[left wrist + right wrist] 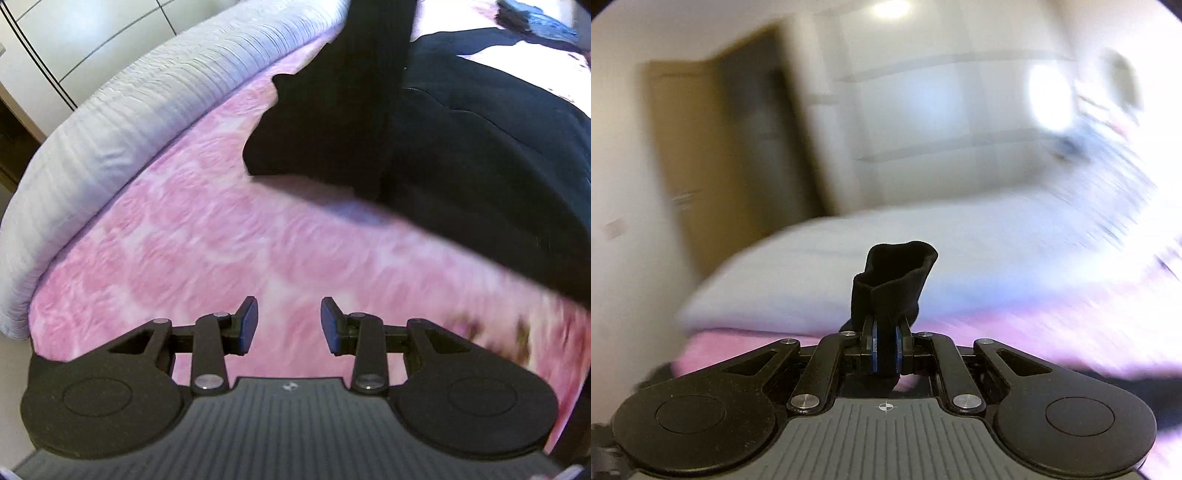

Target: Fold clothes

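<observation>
Closest to me in the left wrist view, my left gripper (pixel 289 325) hangs with its two blue-padded fingers (pixel 248 325) spread apart and nothing between them. Beneath it lies a pink patterned bedspread (pixel 207 243), blurred by motion. Beyond the fingers, a black garment (pixel 461 155) rests spread across the right part of the bed, and one long strip of it rises up and out of the top of the picture. A shadow falls on the pink cloth under its lifted edge. A pale grey ribbed pillow or folded quilt (pixel 122 122) curves along the far left edge of the bed, with white cabinet doors (pixel 85 40) behind it.

From the right wrist view, my right gripper (pixel 885 347) is clamped tight on a bunched fold of the same black garment (pixel 890 284), which stands up in a tube-like tuft just past the pads. The room behind is heavily blurred: a brown door (pixel 713 147), white walls, and the pale bedding (pixel 923 266).
</observation>
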{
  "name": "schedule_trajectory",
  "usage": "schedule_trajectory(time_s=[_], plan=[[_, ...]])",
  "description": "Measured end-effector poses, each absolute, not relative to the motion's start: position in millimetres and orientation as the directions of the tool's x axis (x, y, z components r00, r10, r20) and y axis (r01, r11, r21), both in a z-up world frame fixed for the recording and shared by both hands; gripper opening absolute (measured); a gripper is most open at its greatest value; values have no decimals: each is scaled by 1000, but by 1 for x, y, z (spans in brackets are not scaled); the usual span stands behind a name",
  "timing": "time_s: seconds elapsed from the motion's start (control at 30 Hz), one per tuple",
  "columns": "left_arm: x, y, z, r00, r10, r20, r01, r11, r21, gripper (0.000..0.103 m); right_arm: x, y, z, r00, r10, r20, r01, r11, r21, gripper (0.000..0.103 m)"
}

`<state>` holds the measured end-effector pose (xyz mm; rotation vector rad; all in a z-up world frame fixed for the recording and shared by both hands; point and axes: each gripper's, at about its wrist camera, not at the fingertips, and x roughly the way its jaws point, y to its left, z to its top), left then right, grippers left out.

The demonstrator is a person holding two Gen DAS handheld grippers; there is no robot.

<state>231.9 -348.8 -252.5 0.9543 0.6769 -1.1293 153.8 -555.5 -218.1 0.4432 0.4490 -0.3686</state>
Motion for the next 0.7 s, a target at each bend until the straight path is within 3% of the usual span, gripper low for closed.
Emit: schedule_trajectory(time_s=[0.2,0.57,0.63,0.67,0.7], plan=[[175,-444,-284,304,-344,-888,950,178,256,33,96,-668,-363,709,-179,-682,583,694,423,8],[187,-531,-290,305,-326,-895,952,93,291,34,53,-721,-372,752,-43,-658,507,676,535,8],[189,-540,-286,299,-331,-895,954,80,289,34,49,-724,-389,695,-21,-718,550,660,513,17],[188,-544,-285,294,-336,-895,955,73,287,34,46,-726,-397,655,-39,-754,596,640,485,35],[187,-548,-283,289,-340,-895,956,65,284,34,41,-729,-405,608,-65,-791,649,615,448,44]])
